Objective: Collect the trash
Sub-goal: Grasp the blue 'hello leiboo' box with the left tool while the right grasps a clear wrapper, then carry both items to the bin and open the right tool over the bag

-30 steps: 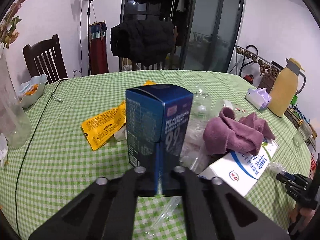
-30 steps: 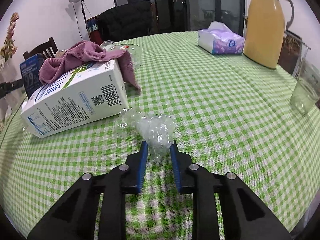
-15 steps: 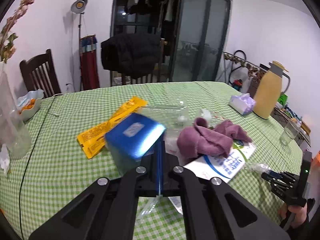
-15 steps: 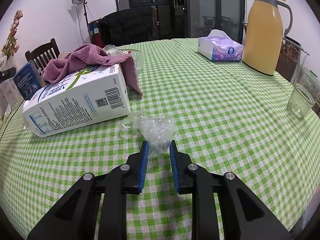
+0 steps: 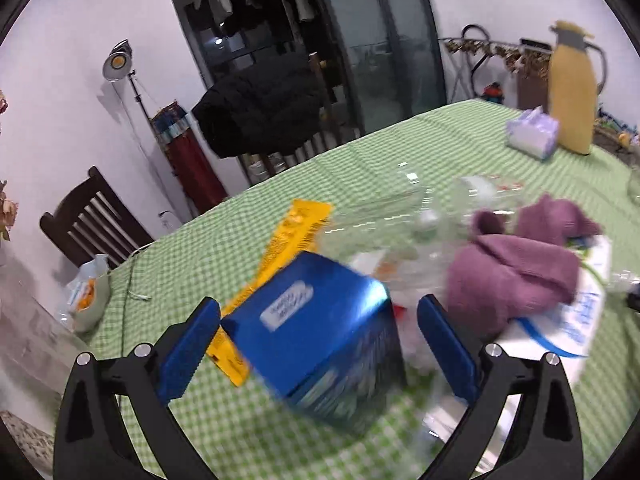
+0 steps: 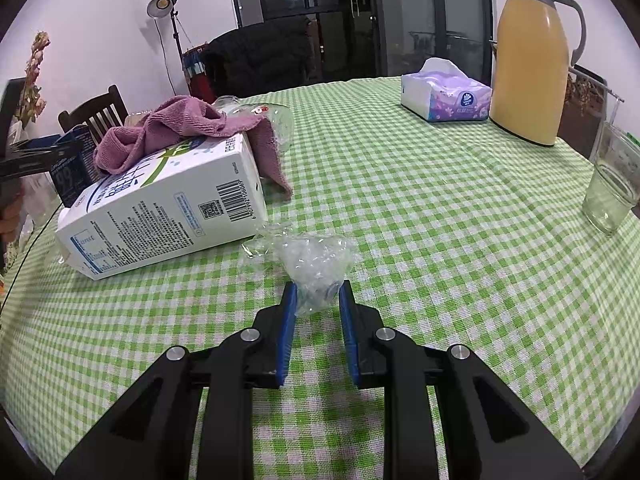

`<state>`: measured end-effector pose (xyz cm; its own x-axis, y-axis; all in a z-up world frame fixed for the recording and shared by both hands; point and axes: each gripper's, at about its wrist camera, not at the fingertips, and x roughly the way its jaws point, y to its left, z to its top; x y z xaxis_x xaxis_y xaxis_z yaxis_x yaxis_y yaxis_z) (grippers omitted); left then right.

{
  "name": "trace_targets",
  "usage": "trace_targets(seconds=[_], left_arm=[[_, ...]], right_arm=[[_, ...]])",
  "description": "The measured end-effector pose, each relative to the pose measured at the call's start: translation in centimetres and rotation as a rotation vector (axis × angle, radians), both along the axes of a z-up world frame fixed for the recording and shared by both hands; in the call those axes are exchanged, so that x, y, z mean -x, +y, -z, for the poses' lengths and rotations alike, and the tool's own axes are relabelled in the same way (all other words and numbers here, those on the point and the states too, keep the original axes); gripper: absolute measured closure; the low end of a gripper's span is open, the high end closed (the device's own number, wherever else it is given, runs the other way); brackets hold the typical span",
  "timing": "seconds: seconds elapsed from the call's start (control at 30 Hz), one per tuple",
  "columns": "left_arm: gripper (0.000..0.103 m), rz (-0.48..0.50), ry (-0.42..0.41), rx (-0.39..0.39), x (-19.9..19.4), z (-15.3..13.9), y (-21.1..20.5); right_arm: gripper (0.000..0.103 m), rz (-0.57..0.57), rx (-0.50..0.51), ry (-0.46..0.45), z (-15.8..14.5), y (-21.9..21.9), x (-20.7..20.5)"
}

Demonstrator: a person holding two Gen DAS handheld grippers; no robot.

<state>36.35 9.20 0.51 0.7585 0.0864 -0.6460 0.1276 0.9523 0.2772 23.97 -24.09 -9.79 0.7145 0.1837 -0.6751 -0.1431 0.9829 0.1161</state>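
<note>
In the left wrist view a blue carton stands tilted and blurred on the green checked table. My left gripper is open wide, its blue pads apart on either side of the carton, not touching it. The carton also shows in the right wrist view. My right gripper is shut on a crumpled clear plastic wrapper low over the cloth. A white milk carton lies on its side next to the wrapper, with a purple towel draped over it.
A yellow snack wrapper and clear plastic bottles lie behind the blue carton. A tissue pack, yellow thermos jug and drinking glass stand at the right. A dark chair is at the table's far left.
My left gripper has opened and let go of the blue carton, which now sits tilted between the jaws. My right gripper stays shut on the plastic wrapper, lifted slightly.
</note>
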Motion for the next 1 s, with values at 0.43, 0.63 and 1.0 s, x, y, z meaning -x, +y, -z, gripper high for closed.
trace_targets(seconds=[0.43, 0.63, 1.0], left_arm=[[0.034, -0.113, 0.094, 0.258, -0.5, 0.0, 3.2], [0.037, -0.105, 0.04, 0.249, 1.3, -1.9, 1.9], [0.037, -0.133, -0.118, 0.245, 5.0, -8.1, 0.3]], right_arm=[[0.081, 0.0, -0.012, 0.003, 0.0, -0.3, -0.1], [0.081, 0.004, -0.014, 0.003, 0.0, -0.3, -0.1], [0.083, -0.018, -0.052, -0.032, -1.1, -0.9, 1.1]])
